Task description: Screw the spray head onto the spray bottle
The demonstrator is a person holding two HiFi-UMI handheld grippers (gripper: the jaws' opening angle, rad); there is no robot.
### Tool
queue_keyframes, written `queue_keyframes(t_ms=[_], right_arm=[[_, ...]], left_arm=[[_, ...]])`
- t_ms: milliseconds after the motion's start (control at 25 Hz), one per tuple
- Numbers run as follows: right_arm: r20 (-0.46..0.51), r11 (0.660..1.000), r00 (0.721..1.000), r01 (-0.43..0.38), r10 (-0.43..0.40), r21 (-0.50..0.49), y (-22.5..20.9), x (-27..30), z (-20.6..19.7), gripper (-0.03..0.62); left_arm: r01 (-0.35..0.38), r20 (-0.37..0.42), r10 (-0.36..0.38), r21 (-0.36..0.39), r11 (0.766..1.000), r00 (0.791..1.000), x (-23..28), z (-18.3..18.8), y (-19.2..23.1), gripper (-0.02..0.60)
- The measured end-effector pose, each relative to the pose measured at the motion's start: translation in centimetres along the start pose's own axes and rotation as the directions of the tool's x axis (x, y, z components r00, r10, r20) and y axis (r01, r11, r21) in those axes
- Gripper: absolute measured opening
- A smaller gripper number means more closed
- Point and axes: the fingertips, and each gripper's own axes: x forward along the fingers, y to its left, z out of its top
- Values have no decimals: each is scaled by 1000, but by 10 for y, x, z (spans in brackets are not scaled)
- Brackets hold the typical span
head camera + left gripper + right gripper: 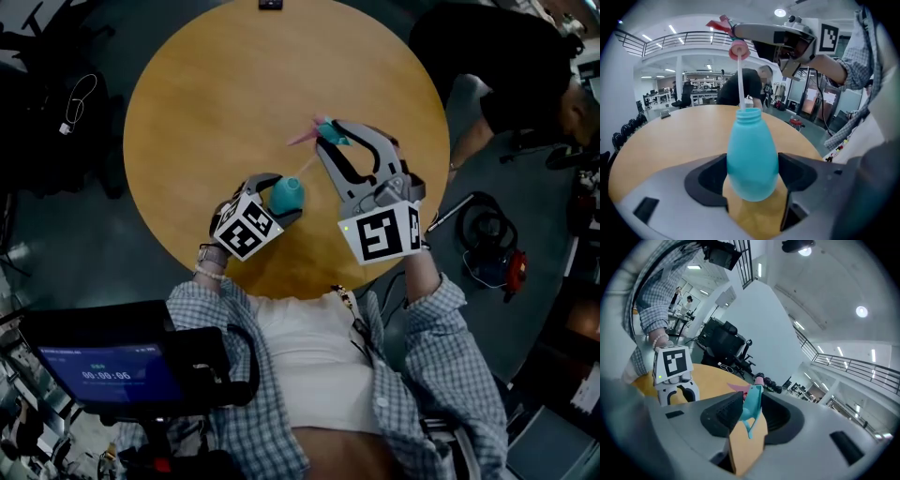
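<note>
In the head view, my left gripper [281, 194] is shut on a teal spray bottle [287, 195] above the near part of the round wooden table [216, 103]. In the left gripper view the bottle [752, 159] stands upright between the jaws, its threaded neck open. My right gripper [330, 133] is shut on the teal spray head [334, 132], held above and beyond the bottle. Below the head's pink collar [738, 48], the white dip tube [740, 84] runs down into the bottle's neck. In the right gripper view the spray head [752, 404], with its pink nozzle, sits between the pads.
A person in dark clothes [506, 66] sits at the table's right side. A small black device [270, 5] lies at the far edge. A lit screen [103, 370] is at lower left. Cables and a red-and-black tool [497, 248] lie on the floor to the right.
</note>
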Motion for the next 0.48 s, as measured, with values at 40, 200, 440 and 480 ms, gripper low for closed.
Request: queue_keyframes(t_ms=[40,200,440,480], right_arm=[[-4,1000,1000,-16,16,-9,7,2,-1,120],[-6,997,998,-62,62,-35,32,5,-4,118],[-16,993,996,-86,85,-79,57,9,-7,118],[-18,993,996,-85,84,-82,59,9,-8,118]], left_arm=[[-6,4,6,0,1000,1000,0,2,2,353],[-18,10,18,-8,1000,1000,0,13,8,353],[-30,5,30,22,999,1000,-3,25,12,351],[-36,6,35,26,999,999,-3,28,13,351]])
